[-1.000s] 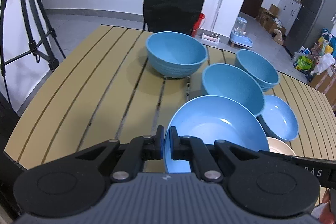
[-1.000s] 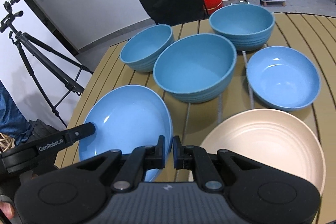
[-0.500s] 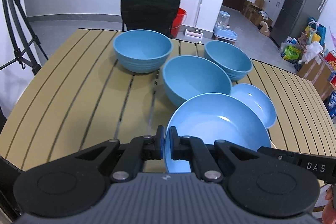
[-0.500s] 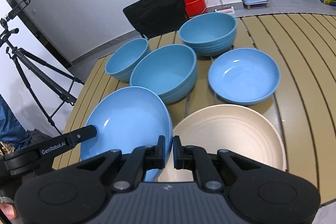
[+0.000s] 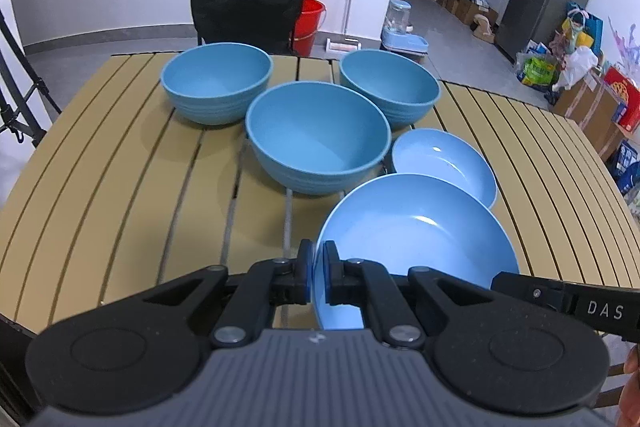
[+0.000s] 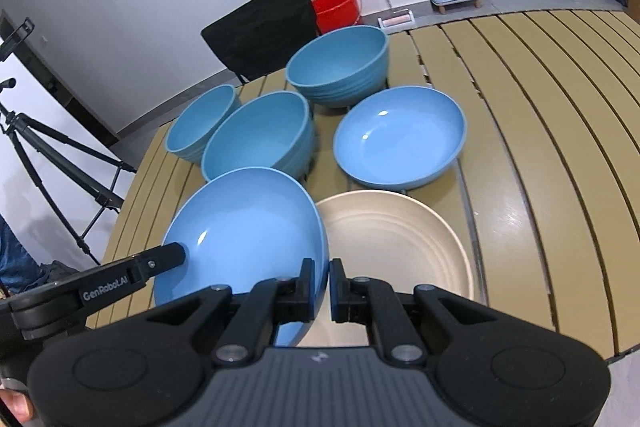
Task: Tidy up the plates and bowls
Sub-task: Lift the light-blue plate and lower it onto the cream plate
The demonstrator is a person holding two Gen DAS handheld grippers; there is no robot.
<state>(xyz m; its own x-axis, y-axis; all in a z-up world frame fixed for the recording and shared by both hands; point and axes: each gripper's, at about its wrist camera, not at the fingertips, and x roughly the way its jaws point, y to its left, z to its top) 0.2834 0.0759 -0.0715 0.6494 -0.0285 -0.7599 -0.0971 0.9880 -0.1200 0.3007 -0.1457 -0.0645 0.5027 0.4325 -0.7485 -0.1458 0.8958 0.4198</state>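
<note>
- A large blue plate [image 5: 416, 227] hangs above the slatted tabletop [image 5: 120, 187], pinched at opposite rims by two tools, its far edge overlapping a beige plate [image 6: 400, 239] in the right wrist view.
- The left hand-held gripper [image 5: 317, 277] has its jaws narrowed tight on the plate's near-left rim; the rim passes straight between the pads.
- The right hand-held gripper [image 6: 323, 287] is likewise clamped on the plate's right rim, jaws almost together with only the thin edge between them.
- The plate looks stiff and light, with a glossy, likely slippery face; the thin rim is the only sensible place to grip, and two opposed holds should keep it level.
- Just beyond it sits a smaller shallow blue dish [image 5: 440, 167], close beside the beige plate.
- Three deep blue bowls stand further back: a middle bowl [image 5: 316, 139] nearest, a left bowl [image 5: 218, 87] and a right bowl [image 5: 390, 89] behind it, all upright and close together.
- A likely step is setting the blue plate onto the beige one; a loose pinch could let the smooth rim slide.
- A black chair [image 5: 248, 7] and a red bucket [image 5: 308, 23] stand past the tabletop's far edge.
</note>
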